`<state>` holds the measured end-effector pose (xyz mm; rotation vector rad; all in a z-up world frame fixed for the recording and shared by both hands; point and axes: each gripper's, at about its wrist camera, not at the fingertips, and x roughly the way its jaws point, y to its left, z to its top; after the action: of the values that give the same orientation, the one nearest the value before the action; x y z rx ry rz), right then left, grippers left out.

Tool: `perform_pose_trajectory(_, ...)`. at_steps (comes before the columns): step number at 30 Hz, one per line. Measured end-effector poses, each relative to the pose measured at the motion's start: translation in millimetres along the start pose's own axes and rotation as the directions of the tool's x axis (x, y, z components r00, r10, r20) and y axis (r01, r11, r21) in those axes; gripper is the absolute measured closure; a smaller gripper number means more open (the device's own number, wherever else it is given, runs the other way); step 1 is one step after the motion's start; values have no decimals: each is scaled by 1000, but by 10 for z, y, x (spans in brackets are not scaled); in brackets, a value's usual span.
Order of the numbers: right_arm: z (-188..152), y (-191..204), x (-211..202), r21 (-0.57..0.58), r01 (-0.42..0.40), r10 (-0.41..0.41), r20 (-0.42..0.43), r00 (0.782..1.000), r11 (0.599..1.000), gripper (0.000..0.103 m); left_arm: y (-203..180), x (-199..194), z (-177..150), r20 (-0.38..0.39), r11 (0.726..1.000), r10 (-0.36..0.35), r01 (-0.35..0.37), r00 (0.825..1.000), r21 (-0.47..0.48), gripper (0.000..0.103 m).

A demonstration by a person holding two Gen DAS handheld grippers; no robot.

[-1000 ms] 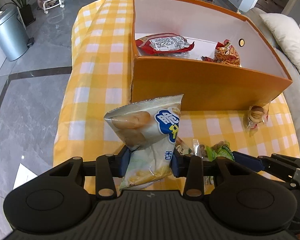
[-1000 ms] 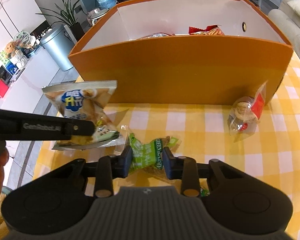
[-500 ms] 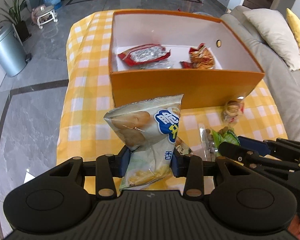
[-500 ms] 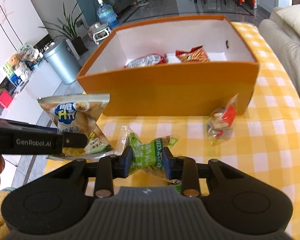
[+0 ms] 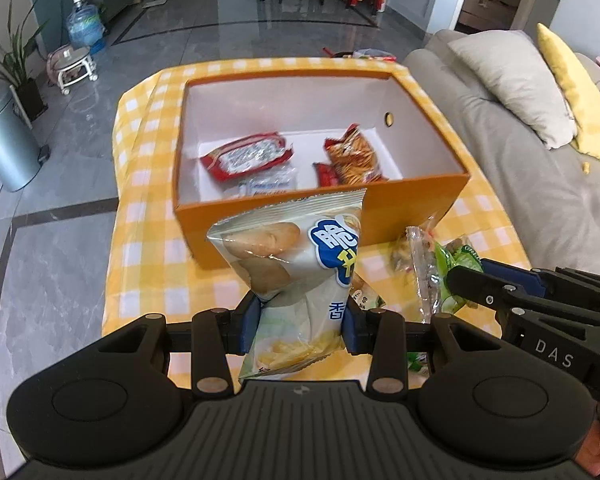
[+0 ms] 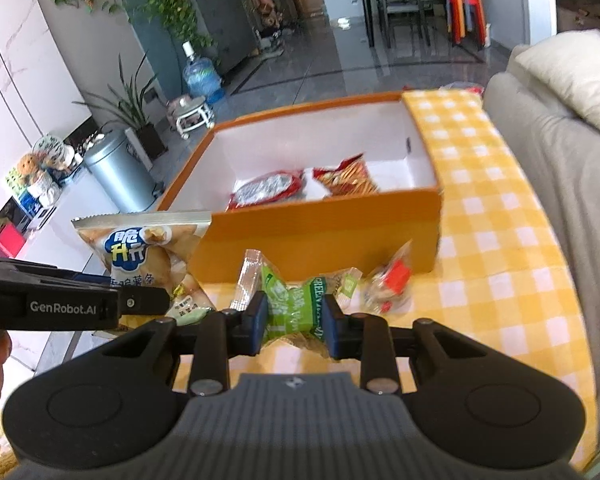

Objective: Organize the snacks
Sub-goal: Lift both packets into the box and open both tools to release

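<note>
Ahead of both sets of fingers stands the orange box (image 5: 420, 196) on the checked worktop (image 6: 496, 240), its near wall between them and the red packets (image 5: 246, 156) inside. Left gripper (image 5: 300, 320) fingers clamp the chip bag (image 5: 296, 264). Right gripper (image 6: 296, 324) fingers are closing, pinching the green packet (image 6: 290, 308); a clear-wrapped snack (image 6: 388, 284) lies just beyond.

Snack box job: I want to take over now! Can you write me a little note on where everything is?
Left gripper: shut on the chip bag, held up in front of the box.
Right gripper: jaws closing on the green pack.
Done: red pack and striped pack lie in the box, with a clear packet partly under the red one.
Left: drop both held snacks in, then fetch the clear bag on the cloth by the box.
</note>
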<state>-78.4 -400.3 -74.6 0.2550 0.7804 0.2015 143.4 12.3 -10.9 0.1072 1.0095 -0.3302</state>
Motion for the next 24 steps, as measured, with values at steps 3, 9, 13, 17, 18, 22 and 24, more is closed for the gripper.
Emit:
perform_pose_trajectory(3,75,-52,-83,-1,9,-9,29,1000,1000,77,-62,-25,82,14,1000,2,-2,1000,19,57)
perform_pose_trajectory(9,272,-161,-172,-14,29,-27,76,997,999,77,-156,-36,310,37,998,4,-6,999,55,57)
perform_pose_trajectory(13,453,-193,-160,-36,41,-38,99,994,998,77,-201,-8,459,47,997,9,-12,999,71,57)
perform_pose_trajectory(17,679,-210,-104,-63,52,-44,124,991,997,77,-223,38,621,52,996,21,-26,998,90,57)
perform_pose_trajectory(18,736,-207,-83,-71,55,-45,129,991,996,77,-221,47,654,54,995,24,-29,998,93,57)
perform_pose_trajectory(22,939,-205,51,-101,65,-50,140,989,993,77,-181,143,826,52,994,47,-52,998,94,57)
perform_pose_trajectory(24,1027,-202,133,-115,71,-54,140,989,991,77,-162,192,912,48,994,56,-60,997,93,57)
